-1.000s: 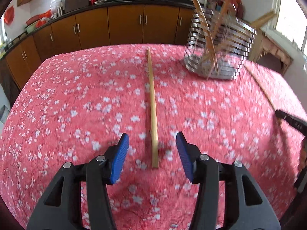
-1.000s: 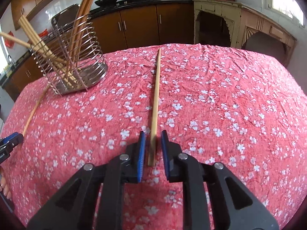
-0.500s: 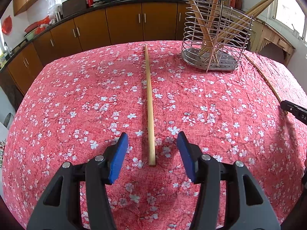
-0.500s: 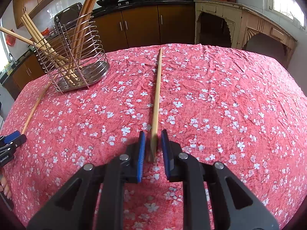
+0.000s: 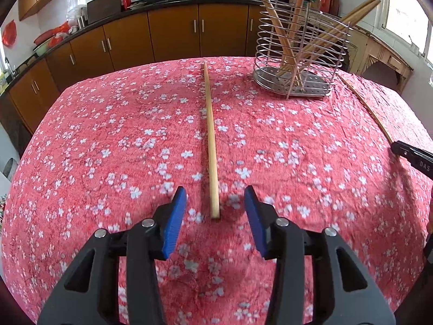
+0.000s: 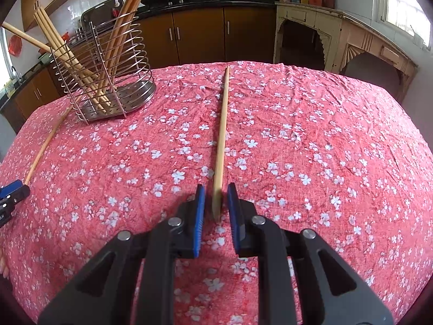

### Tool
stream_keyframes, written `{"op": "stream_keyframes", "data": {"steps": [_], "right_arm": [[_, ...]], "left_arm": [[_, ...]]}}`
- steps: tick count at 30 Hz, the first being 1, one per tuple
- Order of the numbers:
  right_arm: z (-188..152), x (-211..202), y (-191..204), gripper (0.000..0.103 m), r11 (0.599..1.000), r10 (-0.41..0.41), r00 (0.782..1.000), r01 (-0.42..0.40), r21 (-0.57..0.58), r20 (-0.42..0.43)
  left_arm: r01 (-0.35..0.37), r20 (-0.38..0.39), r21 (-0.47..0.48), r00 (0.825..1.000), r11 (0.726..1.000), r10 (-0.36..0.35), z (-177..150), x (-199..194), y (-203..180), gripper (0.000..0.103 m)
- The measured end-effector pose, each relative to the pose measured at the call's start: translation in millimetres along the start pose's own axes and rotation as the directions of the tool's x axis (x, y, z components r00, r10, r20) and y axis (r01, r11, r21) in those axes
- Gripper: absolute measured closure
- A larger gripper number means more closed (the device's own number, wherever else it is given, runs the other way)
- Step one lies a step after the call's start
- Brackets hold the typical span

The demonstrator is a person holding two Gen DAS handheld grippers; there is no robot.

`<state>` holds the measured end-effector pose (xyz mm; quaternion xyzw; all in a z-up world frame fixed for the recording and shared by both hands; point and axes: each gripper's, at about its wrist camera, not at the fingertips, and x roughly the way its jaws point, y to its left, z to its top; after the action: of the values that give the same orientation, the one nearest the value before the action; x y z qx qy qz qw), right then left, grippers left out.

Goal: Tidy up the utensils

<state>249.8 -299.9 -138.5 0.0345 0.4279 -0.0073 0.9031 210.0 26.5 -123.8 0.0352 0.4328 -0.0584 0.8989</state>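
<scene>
In the left wrist view, the left hand-held gripper [image 5: 215, 216] has just been closing, not yet touching the chopstick [image 5: 211, 140] lying on the bench [image 5: 81, 162]; a skewed closure could roll it aside. In the right wrist view, the right hand-held gripper [image 6: 216, 208] is set narrow around another chopstick [image 6: 221, 146], contact unclear; it could slip when lifted toward the far-left rack [image 6: 108, 81].

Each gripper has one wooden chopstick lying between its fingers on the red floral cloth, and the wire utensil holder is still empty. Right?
Not quite. The wire utensil holder already holds several wooden sticks, as the left wrist view shows. The rest stands: a chopstick lies between the left gripper fingers, another chopstick between the right gripper fingers.
</scene>
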Motion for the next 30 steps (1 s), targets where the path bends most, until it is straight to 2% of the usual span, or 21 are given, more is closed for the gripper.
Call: {"op": "stream_keyframes", "data": {"steps": [5,10,11,12,15,21,24,26,30], "right_arm": [[-1,-1,2,0.084,1.0,-0.004,1.0,0.004,-0.002,0.0],[-4,-5,-1,0.085,1.0,-0.007,1.0,0.007,0.0,-0.001],[-4,-5,-1,0.087,1.0,-0.011,1.0,0.011,0.001,0.0],[-4,-5,0,0.093,1.0,-0.009,1.0,0.009,0.003,0.0],[-5,-6,-3,0.095,1.0,-0.001,1.0,0.001,0.007,0.001],[-10,-21,-11,0.095,1.0,0.005,0.999,-0.007,0.023,0.047],[-15,-37,-14,0.096,1.0,-0.004,0.996,0.003,0.01,0.09],[-15,-52,-15,0.096,1.0,-0.006,0.992,0.005,0.008,0.128],[-8,-91,-17,0.096,1.0,-0.018,0.97,0.019,-0.004,0.242]], "left_arm": [[-0.015,-0.003,0.013,1.0,1.0,0.015,-1,-1,-3,0.061],[-0.016,-0.001,0.009,1.0,1.0,0.016,-6,-5,-6,0.068],[-0.018,-0.001,0.008,1.0,1.0,0.018,-6,-5,-6,0.071],[-0.022,0.001,0.008,1.0,1.0,0.022,-7,-6,-6,0.078],[-0.018,0.002,0.006,1.0,1.0,0.018,-7,-6,-7,0.094],[0.016,0.007,-0.027,1.0,1.0,-0.015,-5,-8,3,0.096],[0.036,0.055,-0.038,0.998,0.999,-0.033,-7,-22,10,0.096],[0.035,0.112,-0.031,0.993,0.999,-0.031,-6,-41,13,0.096],[0.027,0.243,-0.025,0.97,0.999,-0.02,-1,-84,19,0.096]]}}
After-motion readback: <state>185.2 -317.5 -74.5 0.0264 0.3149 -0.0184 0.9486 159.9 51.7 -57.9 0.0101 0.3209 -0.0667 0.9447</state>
